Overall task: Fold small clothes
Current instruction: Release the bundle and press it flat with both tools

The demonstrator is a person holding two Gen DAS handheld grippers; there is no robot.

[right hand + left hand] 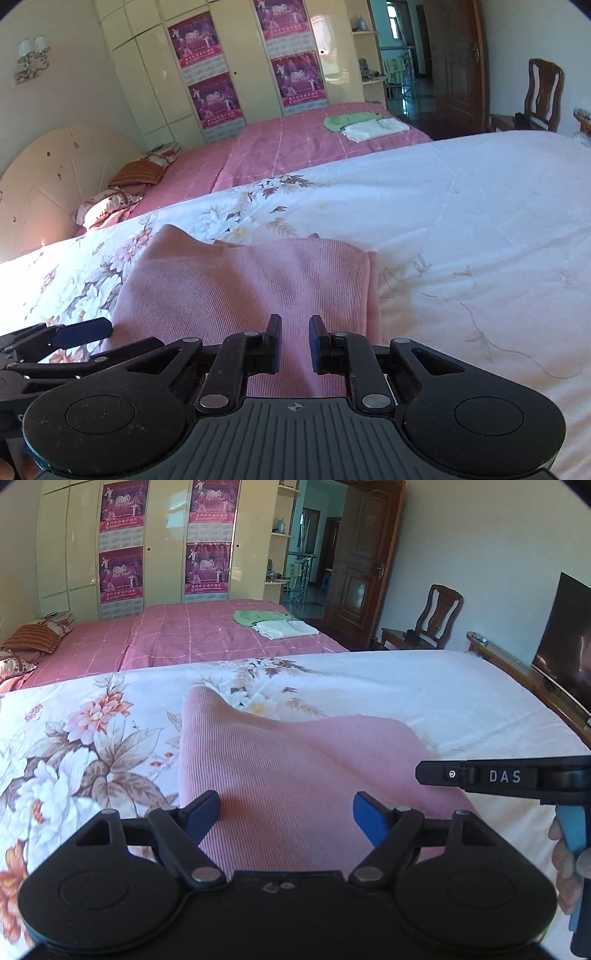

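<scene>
We held our left gripper (286,818) with fingers wide apart and our right gripper (294,343) with a narrow gap, both over the ribbed pink knit garment (295,768), which lay partly folded, soft-edged, directly ahead on the floral sheet (92,731).

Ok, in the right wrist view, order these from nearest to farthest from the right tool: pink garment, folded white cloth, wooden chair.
1. pink garment, right under the right tool, on the floral bed.
2. folded white cloth, on the far pink bed, beside a green one.
3. wooden chair, far right, by the wall.
</scene>
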